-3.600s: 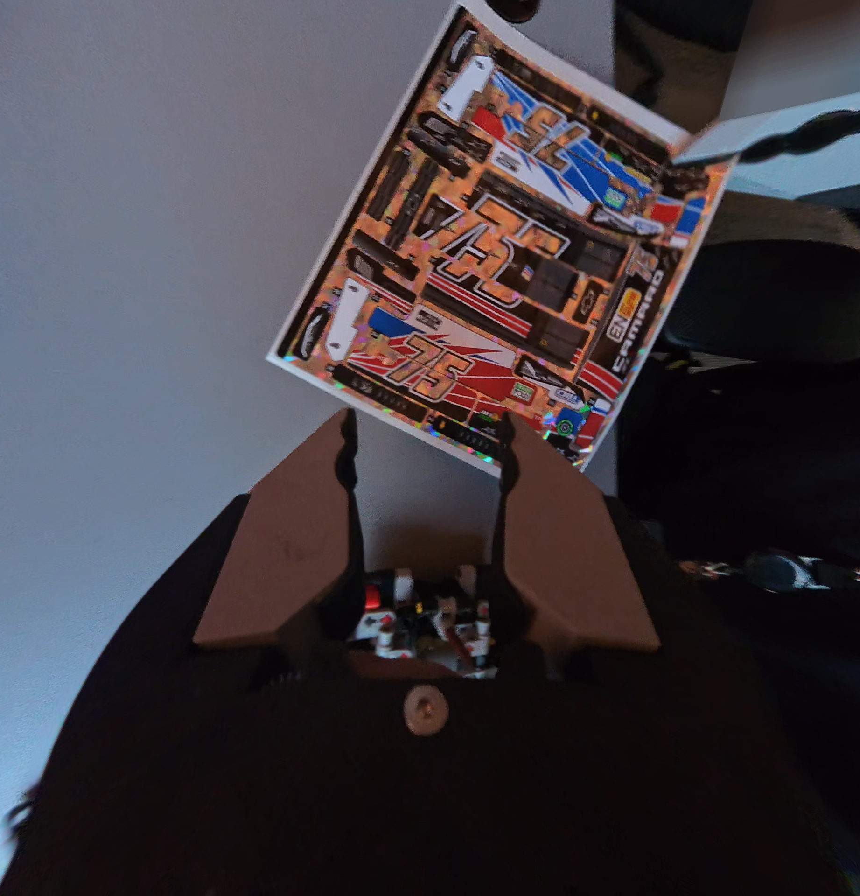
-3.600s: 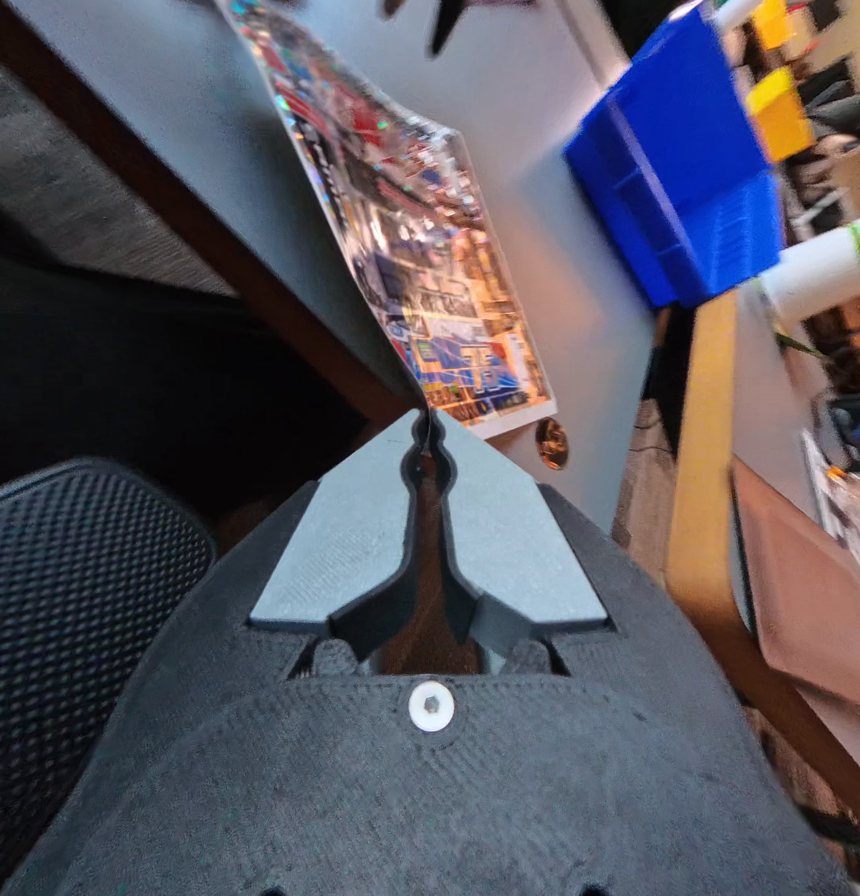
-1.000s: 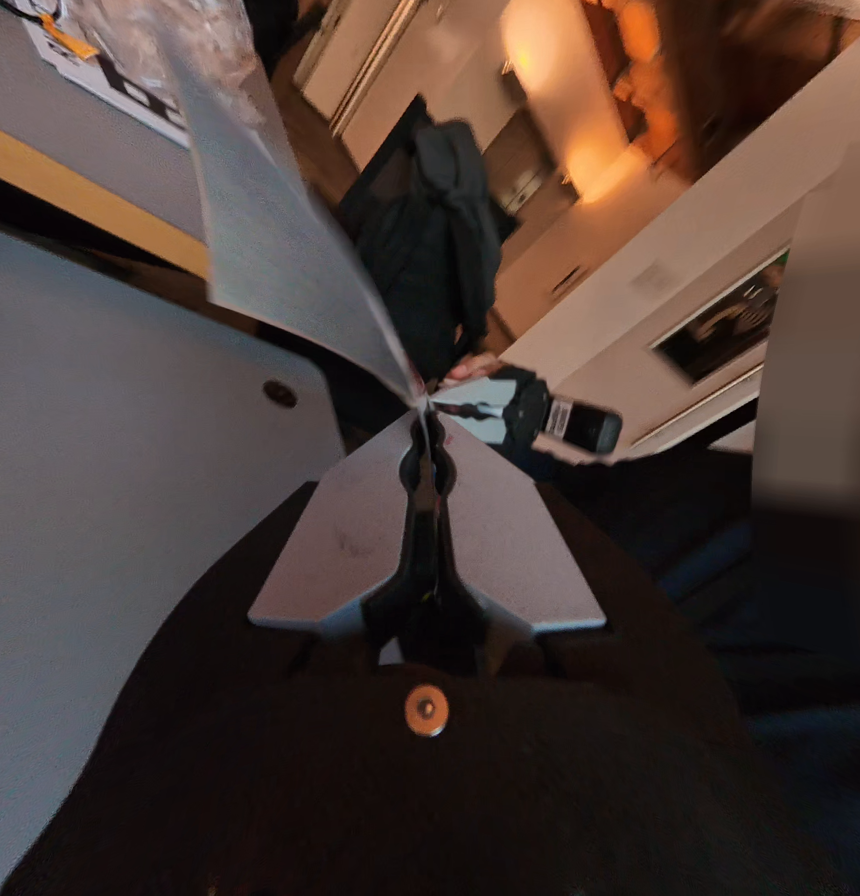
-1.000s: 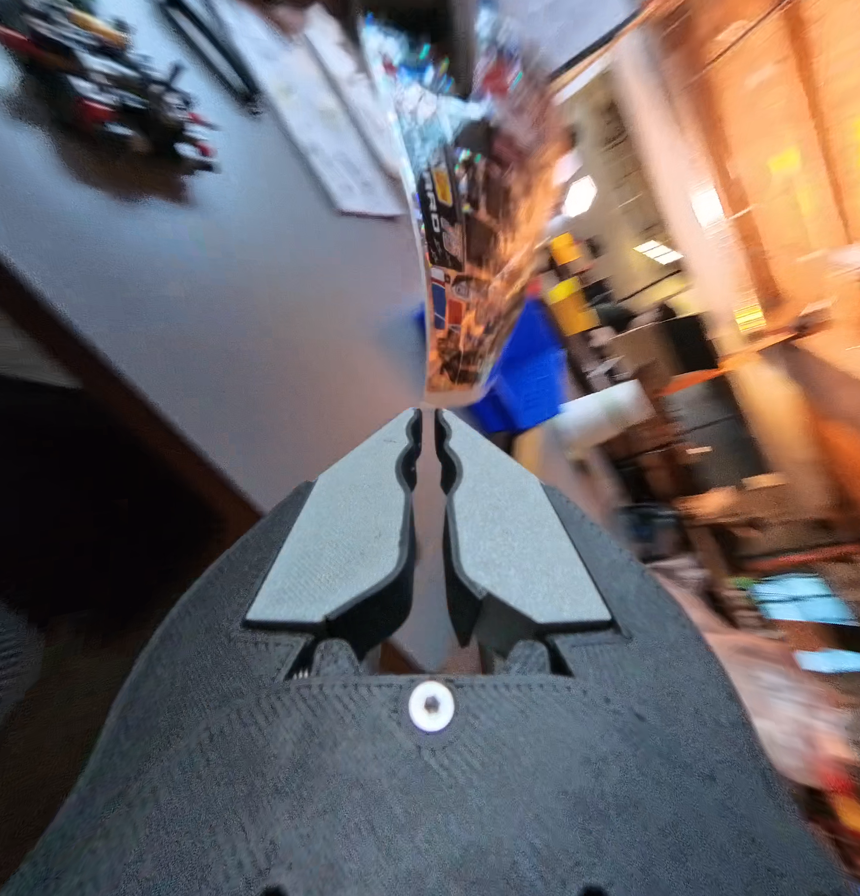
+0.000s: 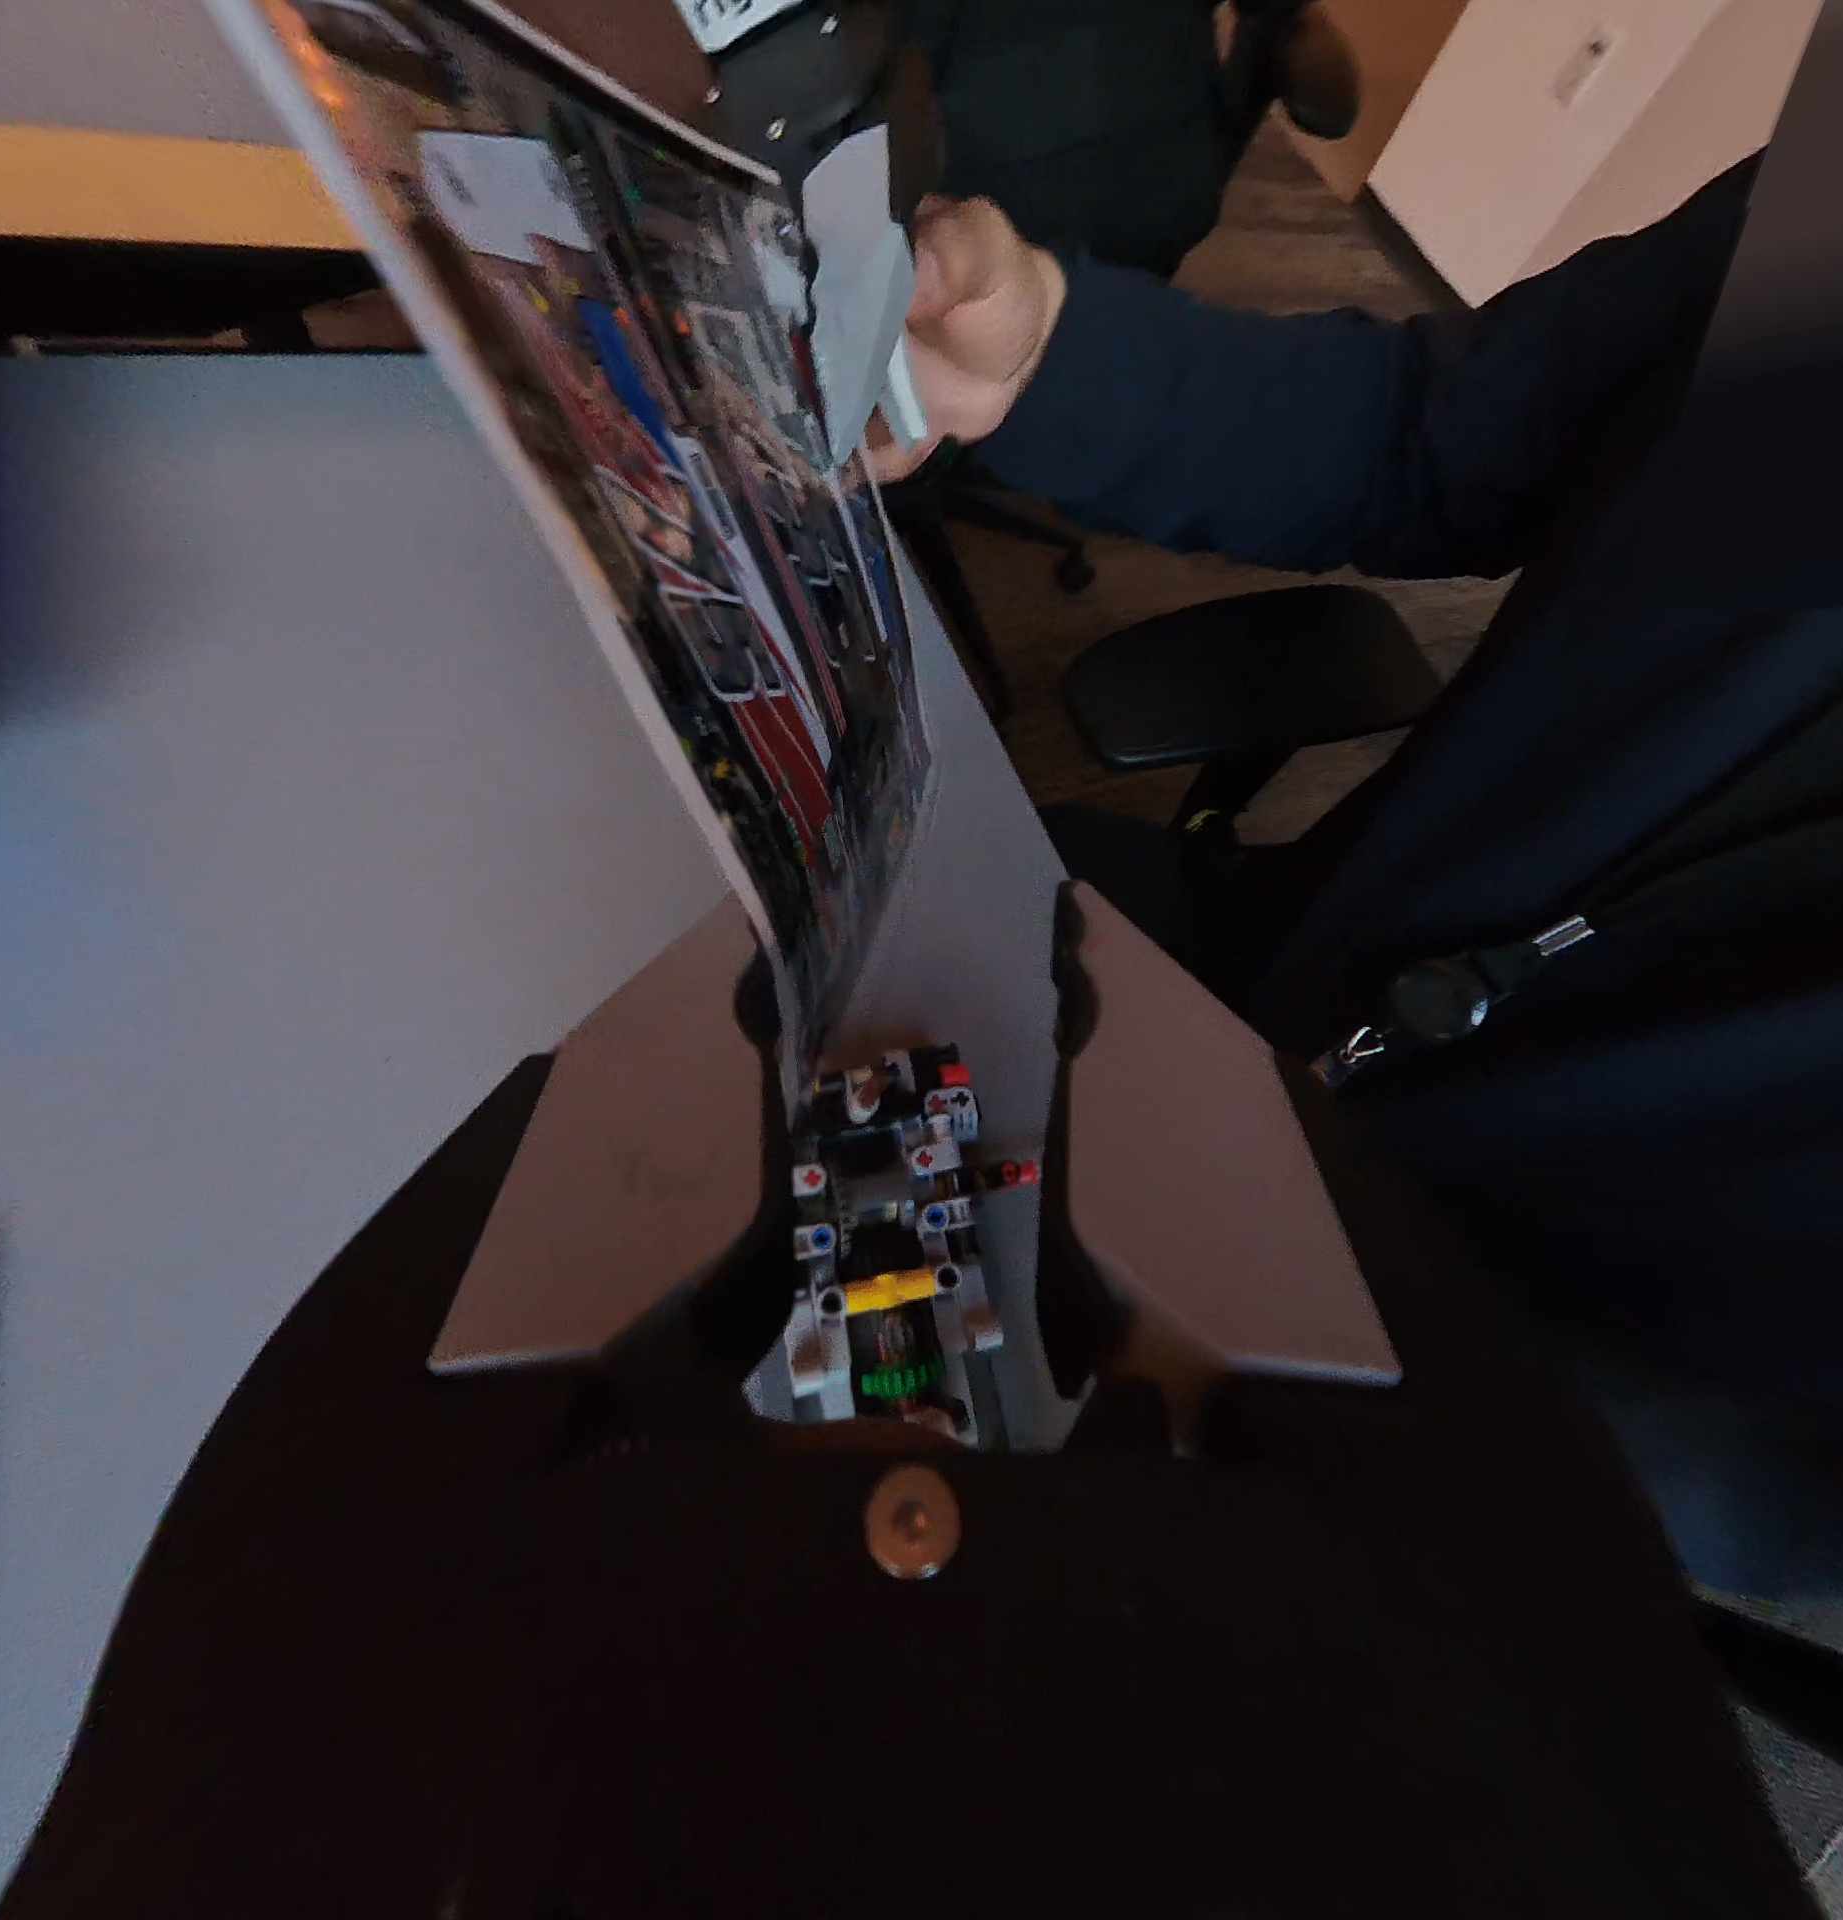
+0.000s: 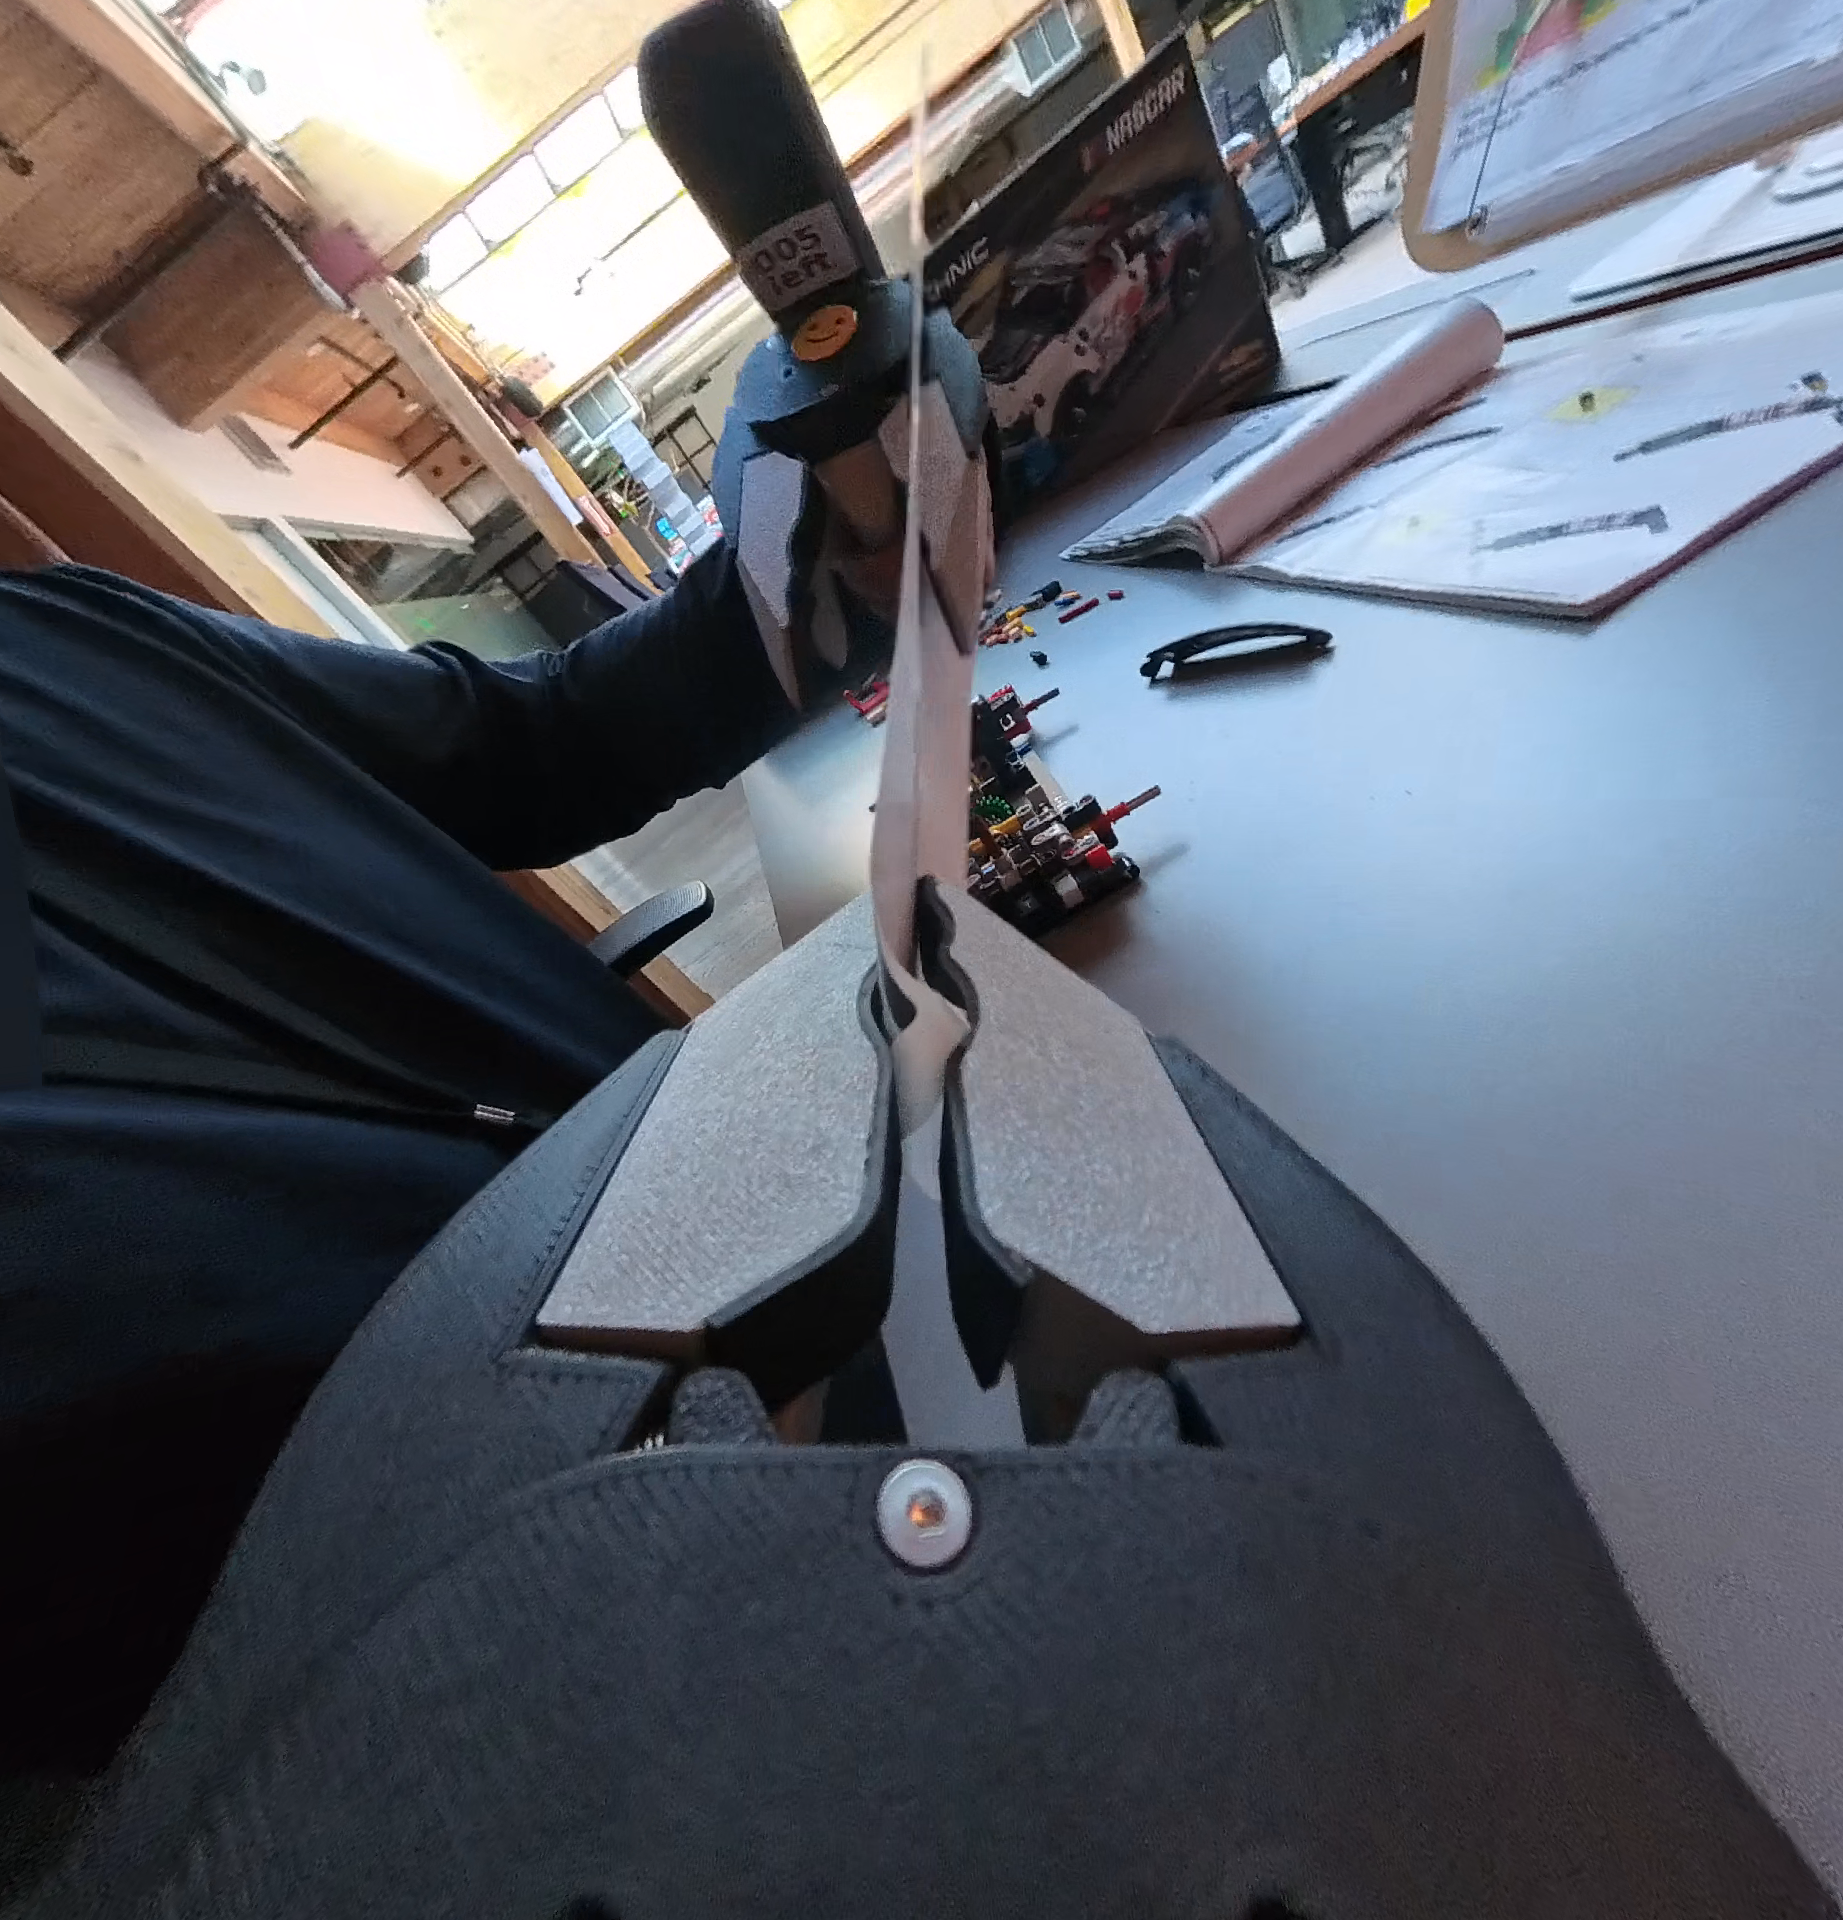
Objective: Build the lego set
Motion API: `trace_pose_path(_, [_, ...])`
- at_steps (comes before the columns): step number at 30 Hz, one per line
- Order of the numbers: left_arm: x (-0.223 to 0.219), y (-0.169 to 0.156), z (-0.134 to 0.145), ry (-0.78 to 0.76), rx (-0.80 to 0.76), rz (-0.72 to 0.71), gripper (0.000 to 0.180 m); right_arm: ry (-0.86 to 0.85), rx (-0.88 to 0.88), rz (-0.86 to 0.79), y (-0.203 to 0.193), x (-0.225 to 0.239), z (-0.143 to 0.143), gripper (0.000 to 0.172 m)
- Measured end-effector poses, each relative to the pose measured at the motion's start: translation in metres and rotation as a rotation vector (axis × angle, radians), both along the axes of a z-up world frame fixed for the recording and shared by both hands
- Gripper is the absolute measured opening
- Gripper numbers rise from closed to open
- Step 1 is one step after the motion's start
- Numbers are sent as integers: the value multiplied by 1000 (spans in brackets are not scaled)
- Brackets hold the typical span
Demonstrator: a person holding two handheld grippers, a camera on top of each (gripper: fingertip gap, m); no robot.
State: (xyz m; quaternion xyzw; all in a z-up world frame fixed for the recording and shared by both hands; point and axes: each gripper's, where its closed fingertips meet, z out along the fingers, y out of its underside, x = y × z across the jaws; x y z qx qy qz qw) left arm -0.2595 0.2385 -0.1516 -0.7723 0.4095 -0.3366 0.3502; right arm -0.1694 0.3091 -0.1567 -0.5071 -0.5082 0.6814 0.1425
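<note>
- Left wrist view, far left: the grey table (image 5: 221, 675); a smeared blue patch at the picture's edge cannot be identified.
- Sticker sheet (image 5: 751, 623): held up on edge above the table and seen at a steep slant, printed side toward the camera. Red, blue and black decals show, but blur makes its printing unreadable. Its upper end is cut off by the top of the picture.
- Left gripper (image 5: 906, 966): jaws stand well apart. The sheet's lower edge hangs between them, close against the left finger, with clear space to the right finger; whether it touches the left one is hard to tell. Nothing is clamped.
- Brick-built model (image 5: 886, 1226): on the table beneath the open fingers, only partly seen through the gap.
- Right side: a hand (image 5: 974, 322) in a dark sleeve beside the sheet's far edge; the other gripper there is mostly hidden behind the sheet.
- Right wrist view, left: dark clothing fills the side, and an armrest is partly seen.
- Right gripper (image 6: 922, 935): jaws closed on the sheet's edge, which is crumpled between both pads.
- The sheet (image 6: 927, 727) shows its plain back and hides part of the left gripper (image 6: 875, 623), which carries a label.
- Right: the model (image 6: 1052, 842), loose pieces, a black curved part (image 6: 1239, 649), an open booklet (image 6: 1416, 499) and a printed box (image 6: 1104, 281).
</note>
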Motion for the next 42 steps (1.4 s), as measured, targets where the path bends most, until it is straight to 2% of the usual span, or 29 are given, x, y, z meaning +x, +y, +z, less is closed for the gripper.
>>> trace_pose_path(4, [-14,14,11,86,39,80,59,-72,34,13,3,4,-2,0])
trace_pose_path(10, [-16,46,60,120,121,190,63,-144,62,45,3,10,5,0])
trace_pose_path(14, [9,63,83,179,124,143,64,-205,108,111,-1,14,8,0])
trace_pose_path(20, [50,94,65,303,68,8,63,-209,157,229,-14,24,23,0])
trace_pose_path(25, [77,86,46,343,-10,-202,60,-195,211,287,-21,38,29,0])
trace_pose_path(27, [82,76,37,375,-81,-278,49,-203,251,277,-18,41,27,0])
trace_pose_path(28, [86,69,34,369,-116,-315,29,-204,263,268,-16,42,27,0])
trace_pose_path(29, [91,66,33,352,-131,-326,6,-209,272,249,-11,43,27,0])
trace_pose_path(30, [93,69,33,334,-143,-288,0,-225,288,209,-4,42,26,0])
trace_pose_path(32, [97,74,39,208,-236,-182,0,-260,337,73,17,39,22,5])
trace_pose_path(33, [100,77,48,89,-292,-124,0,-270,369,-1,27,38,23,15])
trace_pose_path(36, [91,87,63,-175,-397,12,0,-272,559,-267,54,43,30,30])
trace_pose_path(39, [77,87,55,-234,-418,65,0,-227,820,-621,84,60,61,33])
trace_pose_path(40, [74,86,52,-245,-427,77,0,-193,883,-684,83,66,73,31])
trace_pose_path(42, [76,82,54,-310,-452,63,0,-117,943,-712,68,67,89,30])
